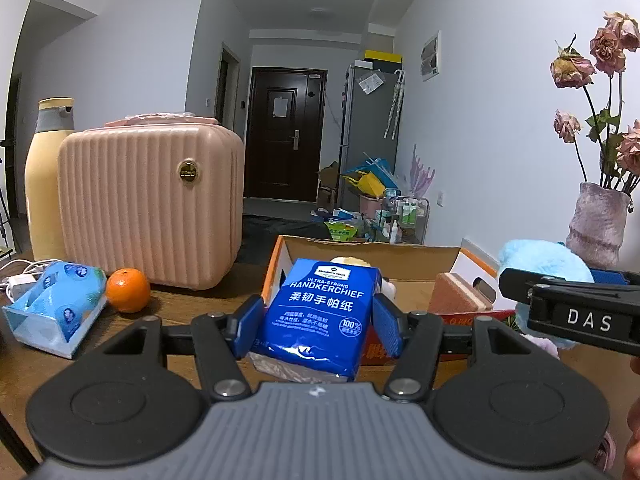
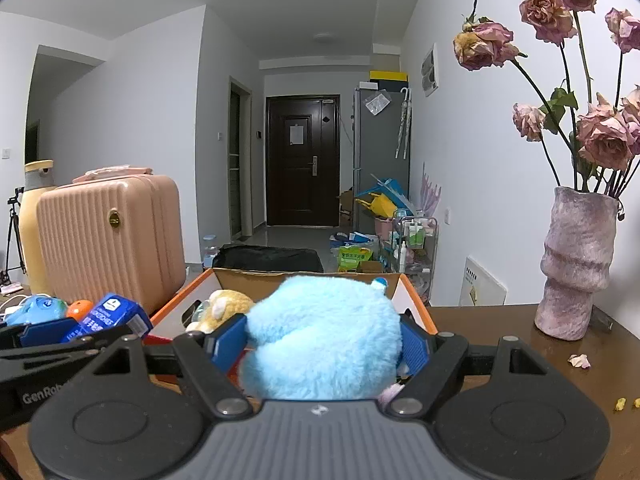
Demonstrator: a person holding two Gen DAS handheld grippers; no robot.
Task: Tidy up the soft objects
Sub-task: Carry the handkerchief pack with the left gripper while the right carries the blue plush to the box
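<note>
The tissue pack [image 1: 320,320] sits clamped between the left claw's [image 1: 318,330] blue pads, and the blue plush toy [image 2: 324,340] is squeezed in the right claw [image 2: 324,346], both just short of the cardboard box [image 1: 372,250] ahead. Best to carry each forward over the near rim, clear of the yellow plush [image 2: 222,308] inside, and lower before letting go so neither tips out.

My left gripper [image 1: 320,326] clamps the blue handkerchief pack [image 1: 320,316] before the cardboard box [image 1: 372,254]; an orange [image 1: 128,290] sits left; the right gripper [image 1: 572,312] pinches a blue plush [image 1: 536,264].
</note>
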